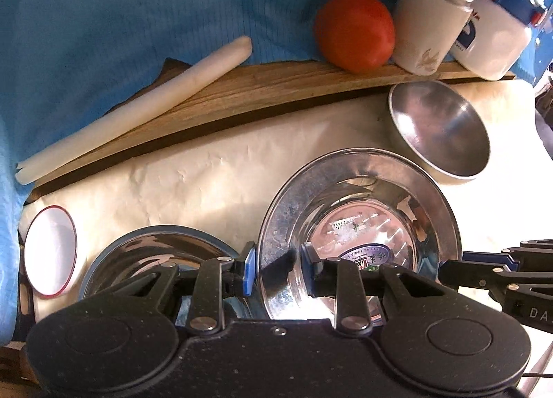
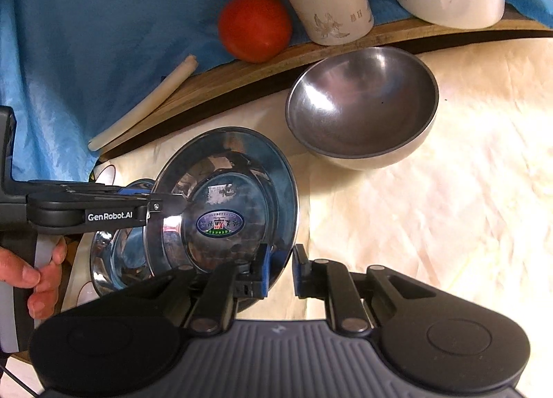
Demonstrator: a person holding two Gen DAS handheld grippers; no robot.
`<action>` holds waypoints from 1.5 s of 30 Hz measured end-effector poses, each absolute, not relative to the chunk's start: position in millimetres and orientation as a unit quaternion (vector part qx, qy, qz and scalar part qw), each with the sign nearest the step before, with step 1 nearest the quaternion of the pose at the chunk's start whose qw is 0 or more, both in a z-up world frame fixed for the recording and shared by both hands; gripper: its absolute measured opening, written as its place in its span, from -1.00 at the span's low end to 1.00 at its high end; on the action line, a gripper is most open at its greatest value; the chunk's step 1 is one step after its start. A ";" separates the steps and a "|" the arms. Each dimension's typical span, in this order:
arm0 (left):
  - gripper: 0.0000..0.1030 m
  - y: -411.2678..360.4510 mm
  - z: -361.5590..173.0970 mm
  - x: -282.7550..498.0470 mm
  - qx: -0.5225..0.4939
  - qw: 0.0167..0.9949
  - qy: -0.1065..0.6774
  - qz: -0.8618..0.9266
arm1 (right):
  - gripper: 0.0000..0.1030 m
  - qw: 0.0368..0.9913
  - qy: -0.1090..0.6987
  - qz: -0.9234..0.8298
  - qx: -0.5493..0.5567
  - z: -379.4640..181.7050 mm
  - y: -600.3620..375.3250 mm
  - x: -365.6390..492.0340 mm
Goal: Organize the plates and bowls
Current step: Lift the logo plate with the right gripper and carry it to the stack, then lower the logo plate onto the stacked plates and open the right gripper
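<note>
Right wrist: shiny steel plate [image 2: 224, 204] tilted; oval sticker [image 2: 221, 223] at centre

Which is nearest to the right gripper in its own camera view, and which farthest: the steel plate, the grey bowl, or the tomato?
1. Steel plate: its rim sits between the right gripper fingers.
2. Grey bowl: beyond, up and right, on the paper.
3. Tomato: farthest, at the back on the wooden board's edge.
</note>
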State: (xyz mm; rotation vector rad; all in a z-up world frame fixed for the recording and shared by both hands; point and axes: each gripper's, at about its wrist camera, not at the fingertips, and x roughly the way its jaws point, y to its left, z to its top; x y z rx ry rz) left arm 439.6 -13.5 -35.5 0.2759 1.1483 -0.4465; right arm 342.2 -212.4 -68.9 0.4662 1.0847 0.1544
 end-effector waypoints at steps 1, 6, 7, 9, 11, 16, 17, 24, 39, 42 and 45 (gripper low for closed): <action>-0.44 -13.4 -36.2 438.4 0.127 0.809 0.534 -0.208 | -0.71 0.829 0.510 0.073 0.218 -67.3 -212.8 341.5; -0.44 -11.2 -38.5 429.0 0.121 0.821 0.524 -0.192 | -0.71 0.834 0.506 0.080 0.207 -58.5 -210.2 341.3; -0.44 -12.2 -42.9 424.0 0.117 0.823 0.523 -0.186 | -0.71 0.835 0.505 0.082 0.204 -56.8 -208.0 343.2; -0.44 -3.3 -37.4 418.7 0.105 0.828 0.523 -0.173 | -0.71 0.837 0.502 0.090 0.195 -52.6 -203.2 348.9; -0.44 6.0 -32.0 416.1 0.093 0.833 0.522 -0.157 | -0.71 0.840 0.500 0.103 0.185 -46.8 -196.8 353.7; -0.44 37.0 -19.9 407.4 0.062 0.846 0.518 -0.108 | -0.72 0.839 0.499 0.151 0.156 -40.2 -170.4 371.2; -0.44 43.3 -17.6 406.4 0.057 0.848 0.519 -0.098 | -0.72 0.838 0.499 0.161 0.151 -39.3 -164.5 374.2; -0.44 84.0 -16.5 395.5 0.025 0.851 0.523 -0.032 | -0.72 0.826 0.505 0.223 0.118 -38.3 -123.9 395.3; -0.44 117.2 -23.4 389.6 0.005 0.845 0.535 0.021 | -0.71 0.811 0.515 0.266 0.077 -46.8 -84.1 412.9; -0.44 116.8 -26.6 391.1 0.010 0.843 0.537 0.022 | -0.71 0.811 0.516 0.267 0.070 -48.0 -81.6 414.8; -0.44 116.7 -31.1 393.1 0.009 0.841 0.541 0.023 | -0.71 0.812 0.517 0.264 0.062 -48.8 -78.6 416.3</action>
